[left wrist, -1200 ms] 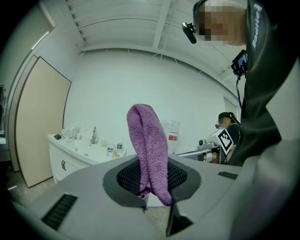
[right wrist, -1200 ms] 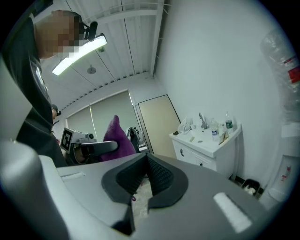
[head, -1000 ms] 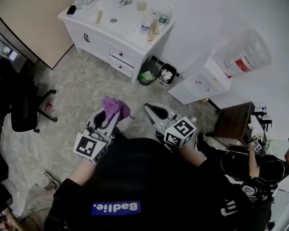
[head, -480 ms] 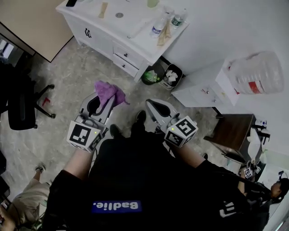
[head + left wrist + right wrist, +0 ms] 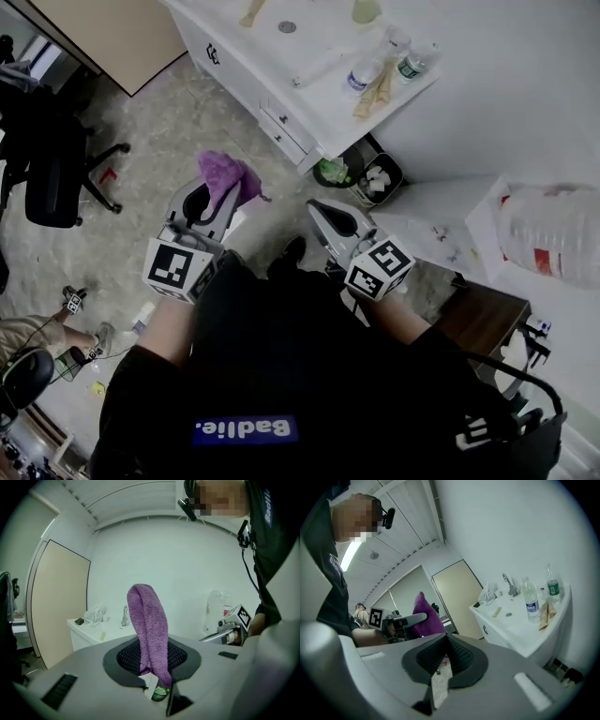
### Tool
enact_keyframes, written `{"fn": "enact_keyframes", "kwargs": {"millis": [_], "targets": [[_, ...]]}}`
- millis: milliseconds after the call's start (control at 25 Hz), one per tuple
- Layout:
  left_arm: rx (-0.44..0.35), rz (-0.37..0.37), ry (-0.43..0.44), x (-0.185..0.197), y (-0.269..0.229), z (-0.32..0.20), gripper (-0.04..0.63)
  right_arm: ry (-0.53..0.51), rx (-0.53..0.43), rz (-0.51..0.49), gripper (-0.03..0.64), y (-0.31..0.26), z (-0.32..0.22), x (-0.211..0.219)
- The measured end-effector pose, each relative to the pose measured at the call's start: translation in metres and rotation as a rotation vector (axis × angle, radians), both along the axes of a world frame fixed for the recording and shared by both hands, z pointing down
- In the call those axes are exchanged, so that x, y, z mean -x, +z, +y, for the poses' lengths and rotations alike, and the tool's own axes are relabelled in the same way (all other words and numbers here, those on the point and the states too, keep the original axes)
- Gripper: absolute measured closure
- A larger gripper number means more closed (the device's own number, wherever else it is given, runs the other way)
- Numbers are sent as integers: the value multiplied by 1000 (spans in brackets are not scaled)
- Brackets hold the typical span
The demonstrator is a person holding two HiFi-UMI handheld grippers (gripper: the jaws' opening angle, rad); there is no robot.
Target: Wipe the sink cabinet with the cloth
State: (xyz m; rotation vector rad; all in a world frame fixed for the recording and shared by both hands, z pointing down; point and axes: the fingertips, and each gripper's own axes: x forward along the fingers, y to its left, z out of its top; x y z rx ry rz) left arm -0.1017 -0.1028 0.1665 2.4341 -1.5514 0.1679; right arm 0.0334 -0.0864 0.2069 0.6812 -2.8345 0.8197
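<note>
The left claw (image 5: 152, 663) pinches the cloth (image 5: 147, 623) by one end, the rest loose beyond its jaws, so it could slip or bunch when pressed on the cabinet (image 5: 251, 98), well ahead of both claws; the right claw (image 5: 440, 660) is closed, empty.

Person in black short-sleeve top (image 5: 309, 375), blue chest patch (image 5: 246, 429) w/ white lettering, left gripper (image 5: 217, 199) & right gripper (image 5: 321, 210) grey plastic, black ribbed pads (image 5: 459, 654), each w/ white cube (image 5: 178, 270) of black sq. markers
</note>
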Motion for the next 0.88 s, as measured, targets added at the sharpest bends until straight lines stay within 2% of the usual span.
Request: {"fn": "enact_keyframes", "kwargs": {"millis": [160,320,600,880], "targets": [[-27,-9,-44,13,25,-37,503,-31,16,15,615,23,-10,6],[-34,-9,-55,38,74,-71,503,-54,-11,41,615,63,-17,32],[-1,-35,-36,71,205,-146,503,12,-31,64,615,169,-49,70],[39,-64,-23,87,335,-227,503,-40,18,60,615,285,-49,108]]}}
